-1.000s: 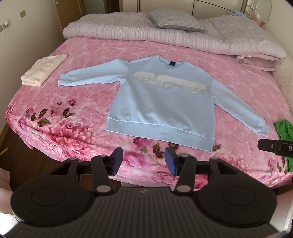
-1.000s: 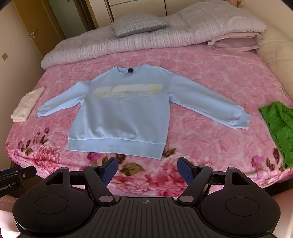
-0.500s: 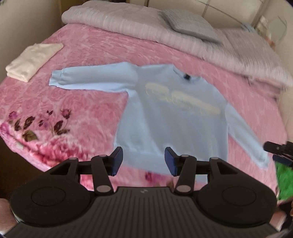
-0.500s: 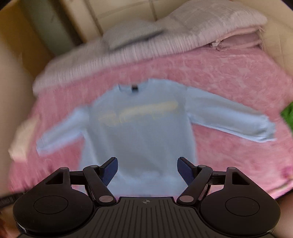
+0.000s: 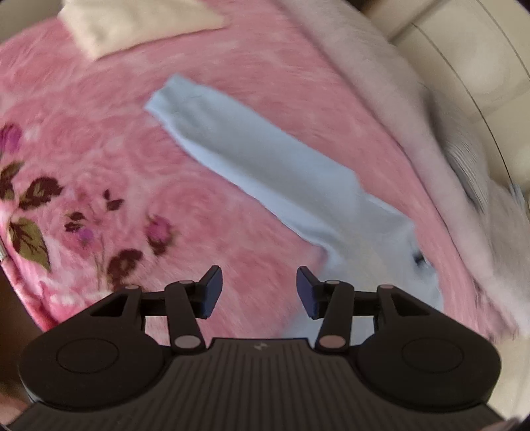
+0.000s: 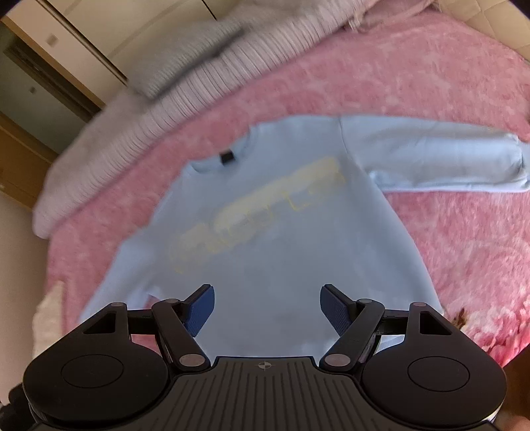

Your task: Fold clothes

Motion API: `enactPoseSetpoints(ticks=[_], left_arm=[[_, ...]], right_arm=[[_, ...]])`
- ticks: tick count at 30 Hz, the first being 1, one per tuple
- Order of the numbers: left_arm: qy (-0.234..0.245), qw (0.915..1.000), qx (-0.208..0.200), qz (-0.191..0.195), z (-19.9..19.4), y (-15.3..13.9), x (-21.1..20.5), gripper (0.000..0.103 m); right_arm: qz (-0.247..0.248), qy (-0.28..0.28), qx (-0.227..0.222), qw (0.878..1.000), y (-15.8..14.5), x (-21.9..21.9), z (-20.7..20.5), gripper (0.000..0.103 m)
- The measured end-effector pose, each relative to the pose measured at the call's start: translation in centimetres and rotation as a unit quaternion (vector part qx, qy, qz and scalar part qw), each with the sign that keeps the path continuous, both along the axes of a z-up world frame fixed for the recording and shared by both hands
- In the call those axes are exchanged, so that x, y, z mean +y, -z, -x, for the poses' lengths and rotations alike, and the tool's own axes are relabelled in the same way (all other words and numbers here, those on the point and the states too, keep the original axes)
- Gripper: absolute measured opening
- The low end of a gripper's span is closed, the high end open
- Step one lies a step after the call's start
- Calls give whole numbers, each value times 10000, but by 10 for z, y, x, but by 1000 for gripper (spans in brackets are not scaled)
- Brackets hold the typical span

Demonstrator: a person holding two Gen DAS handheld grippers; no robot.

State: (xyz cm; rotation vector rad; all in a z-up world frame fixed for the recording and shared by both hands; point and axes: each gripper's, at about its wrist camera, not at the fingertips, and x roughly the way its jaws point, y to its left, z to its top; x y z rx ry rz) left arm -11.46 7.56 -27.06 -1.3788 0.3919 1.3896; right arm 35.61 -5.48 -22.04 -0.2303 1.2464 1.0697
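Both views closer to the bed than one second earlier, rolled and tilted, with motion blur throughout; green garment seen earlier at the right edge now out of both frames. Left gripper: jaws wide apart, closed slightly within the last half second, nothing between them, pointing down over the pink floral blanket just beside the armpit area of the light blue sweatshirt. Left-wrist view: one sleeve stretched flat from the cuff at upper left down toward the shoulder at lower right, dark neck label visible near the right-hand blue pad; folded cream cloth on the blanket at top, well apart from the cuff; pale ribbed quilt along the right side. Right gripper: jaws wide apart, empty, above the lower body of the same sweatshirt, contact with the fabric not discernible. Right-wrist view: sweatshirt spread flat, front up, pale yellow lettering across the chest, blurred and unreadable; neck opening with dark label toward the head of the bed; other sleeve extended flat toward the right edge; grey pillow on the quilt beyond; wooden door at the left.
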Motion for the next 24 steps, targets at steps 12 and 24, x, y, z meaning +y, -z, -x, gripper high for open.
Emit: enactPoseSetpoints(ticks=[12, 24], left_arm=[[-1827, 9809, -619, -267, 75, 112, 81, 44], [-2376, 9661, -322, -953, 85, 143, 121, 2]], right_arm=[[464, 159, -159, 9987, 86, 73, -8, 75], [972, 65, 42, 9952, 147, 60, -36, 75]])
